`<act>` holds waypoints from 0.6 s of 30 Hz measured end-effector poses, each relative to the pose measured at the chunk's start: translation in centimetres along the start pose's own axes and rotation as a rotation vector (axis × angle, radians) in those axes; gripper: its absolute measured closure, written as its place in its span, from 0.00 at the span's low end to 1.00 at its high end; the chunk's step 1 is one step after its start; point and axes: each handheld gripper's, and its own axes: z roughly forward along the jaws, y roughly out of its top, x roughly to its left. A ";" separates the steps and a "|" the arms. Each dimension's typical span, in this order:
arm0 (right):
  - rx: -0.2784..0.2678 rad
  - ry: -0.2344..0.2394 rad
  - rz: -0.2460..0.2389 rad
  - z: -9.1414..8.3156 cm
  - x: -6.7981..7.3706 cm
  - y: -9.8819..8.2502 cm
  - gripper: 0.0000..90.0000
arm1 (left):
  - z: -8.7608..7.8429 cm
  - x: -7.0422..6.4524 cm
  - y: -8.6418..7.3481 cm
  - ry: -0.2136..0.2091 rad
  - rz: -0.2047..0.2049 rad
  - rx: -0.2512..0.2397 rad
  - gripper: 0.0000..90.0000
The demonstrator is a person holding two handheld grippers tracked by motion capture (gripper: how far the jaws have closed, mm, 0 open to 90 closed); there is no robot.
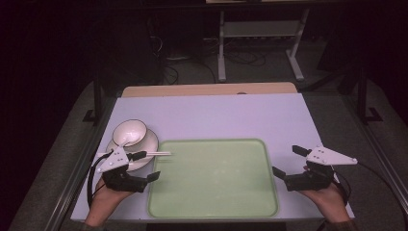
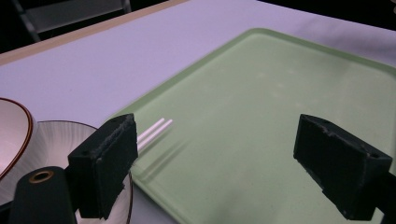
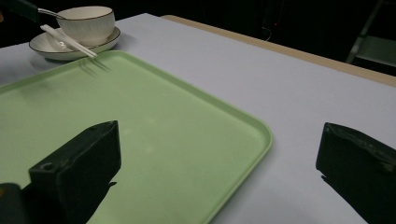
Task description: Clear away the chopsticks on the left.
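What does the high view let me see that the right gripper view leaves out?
The high view alone takes in the person's hands, the left tool and the shelving frame on the floor behind the table. The right gripper view alone gives a close look along the right tool's wide-open black jaws. Both share the green tray, the white bowl on its plate, the chopsticks and the table.

The tray (image 1: 211, 179) looks like smooth pale-green plastic with a soft satin sheen. The bowl (image 1: 129, 132) and saucer (image 1: 146, 144) are glossy white ceramic, ribbed, with a dark rim line. The chopsticks (image 1: 159, 154) look like smooth white plastic. The table (image 1: 216, 115) top is matt, with a wood-look far edge. The jaw pads look like rough black foam.
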 end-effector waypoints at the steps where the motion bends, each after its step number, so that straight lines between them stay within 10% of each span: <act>1: 0.000 -0.001 0.000 0.0 0.0 0.0 0.00 | 0.0 0.0 0.0 0.001 -0.002 0.004 0.15; 18: 0.099 -0.014 0.011 0.7 -0.7 -1.6 0.00 | 0.4 0.2 -1.0 0.017 -0.007 0.081 0.17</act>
